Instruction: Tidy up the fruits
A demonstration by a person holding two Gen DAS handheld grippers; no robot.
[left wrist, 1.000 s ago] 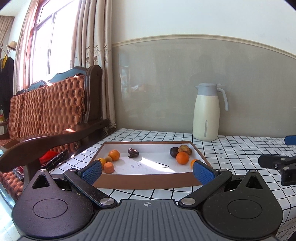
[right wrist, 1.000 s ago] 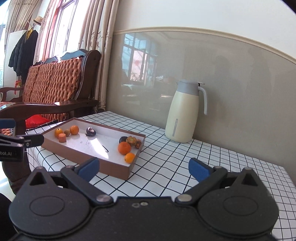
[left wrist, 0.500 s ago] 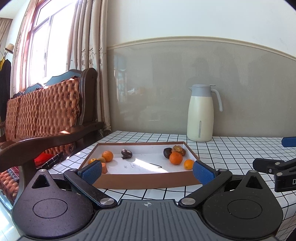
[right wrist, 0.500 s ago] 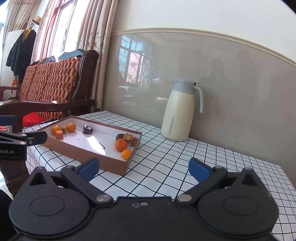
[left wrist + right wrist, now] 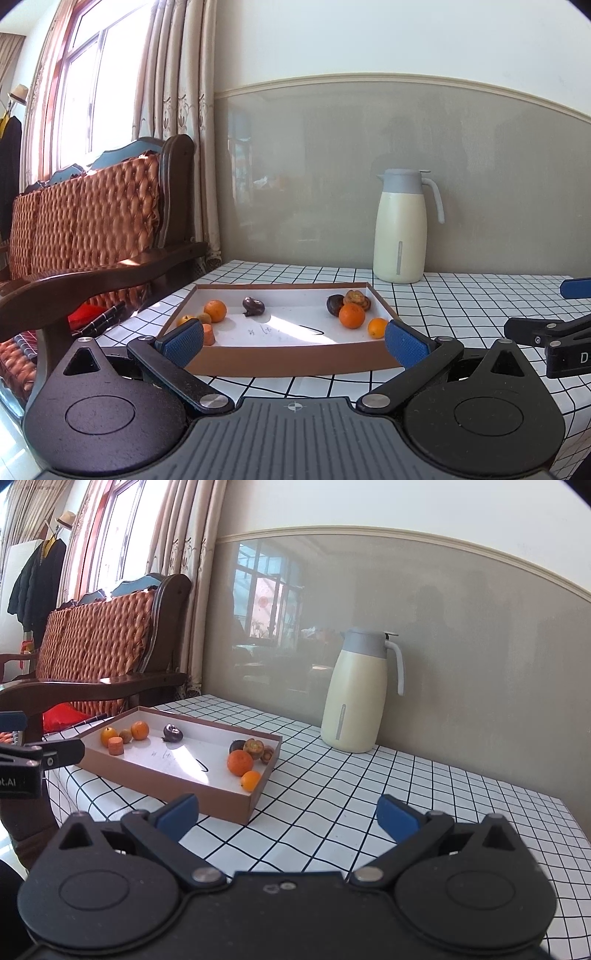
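Legible writing is scant: the letter "D" on the right tool's body as seen from the left wrist view, and the fragment "ot.AI" on the left tool's body as seen from the right wrist view. Pen scribbles mark the white floor of the tray (image 5: 291, 360) but cannot be read.

Left tool (image 5: 294, 338) — fingers spread wide, holding nothing, poised just before the tray's near wall. Right tool (image 5: 288, 814) — likewise spread and empty, over the checked cloth of the desk (image 5: 369, 786), off the tray's right corner.

The shallow brown tray sits at the desk's left edge and holds two clusters of fruits. Left end: an orange (image 5: 215, 311), a small yellow fruit (image 5: 185, 319), a brownish fruit beside it, and a cut carrot piece (image 5: 208, 333) nearest the front wall. Centre rear: a dark wrinkled fruit (image 5: 253, 306). Right end: a large orange (image 5: 351, 315), a smaller orange (image 5: 377, 328), a dark round fruit (image 5: 334, 305) and a halved brown fruit (image 5: 356, 297).

Only the right wrist view shows the desk's right edge. A cream thermos jug (image 5: 400, 227) stands at the rear edge by the wall; a wooden sofa (image 5: 92, 221) adjoins the desk's left side.
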